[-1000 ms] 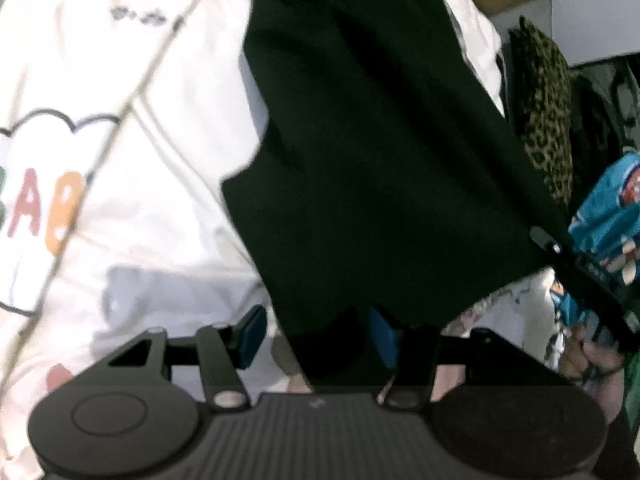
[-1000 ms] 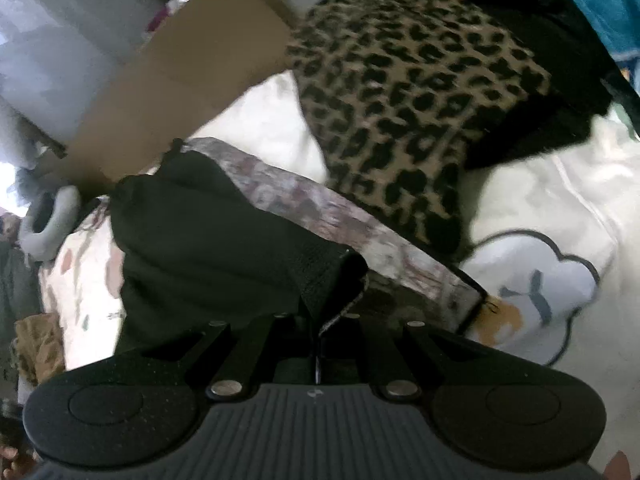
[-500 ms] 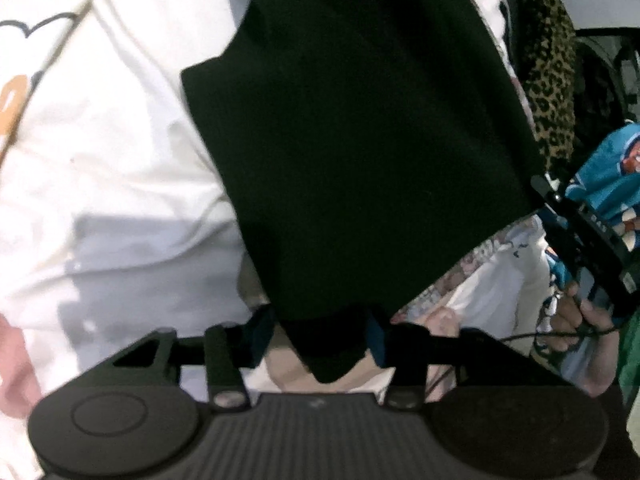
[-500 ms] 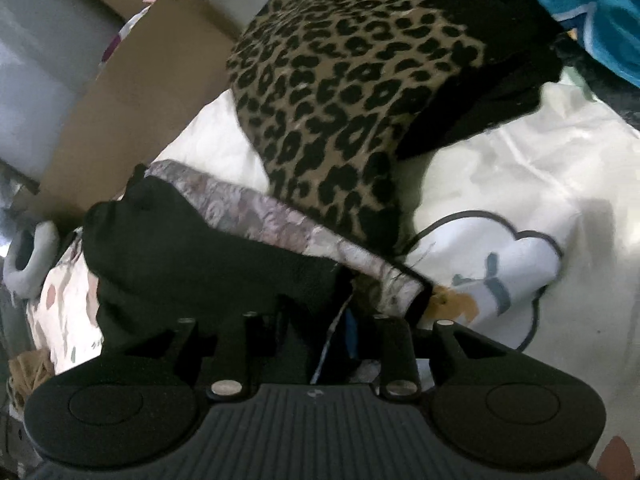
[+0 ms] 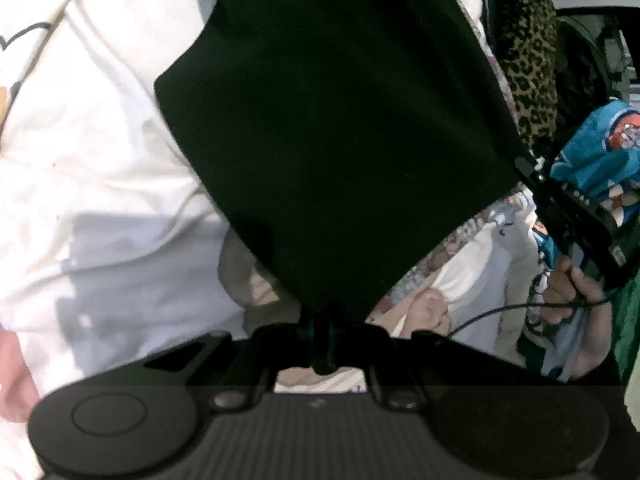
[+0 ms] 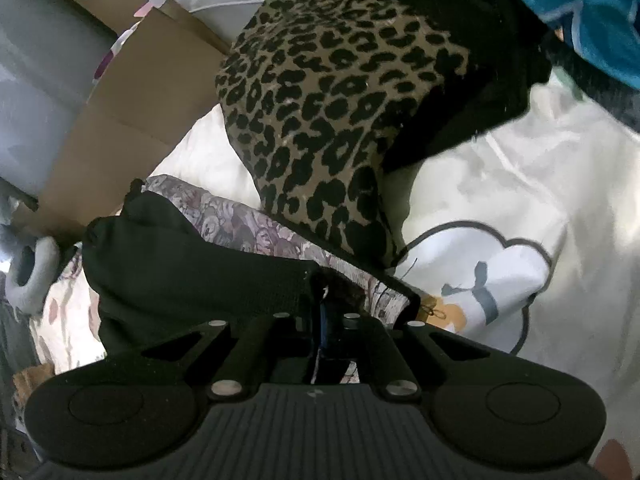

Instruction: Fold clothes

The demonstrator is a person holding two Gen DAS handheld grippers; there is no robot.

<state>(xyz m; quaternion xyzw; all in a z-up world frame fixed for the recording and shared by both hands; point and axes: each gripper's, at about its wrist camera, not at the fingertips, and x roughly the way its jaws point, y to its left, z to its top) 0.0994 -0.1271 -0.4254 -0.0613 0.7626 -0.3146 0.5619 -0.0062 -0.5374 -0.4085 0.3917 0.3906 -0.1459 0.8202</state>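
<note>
A black garment (image 5: 340,128) fills the middle of the left wrist view, stretched over a white printed bedsheet (image 5: 92,140). My left gripper (image 5: 324,328) is shut on its near corner, the cloth pinched between the blue pads. The right gripper (image 5: 568,208) shows at the right edge of that view, holding the garment's other corner with a hand below it. In the right wrist view my right gripper (image 6: 325,312) is shut on the black garment (image 6: 188,264), which lies bunched to the left over a floral cloth (image 6: 256,232).
A leopard-print garment (image 6: 340,92) lies behind the black one, with dark clothes (image 6: 472,92) and a blue printed fabric (image 6: 580,8) at the far right. Brown cardboard (image 6: 132,104) stands at the back left. The white sheet's cloud print (image 6: 480,272) lies to the right.
My left gripper's jaws have closed on the garment's near corner. My right gripper opened briefly and shut again on the cloth. The leopard garment has shifted in the right wrist view.
</note>
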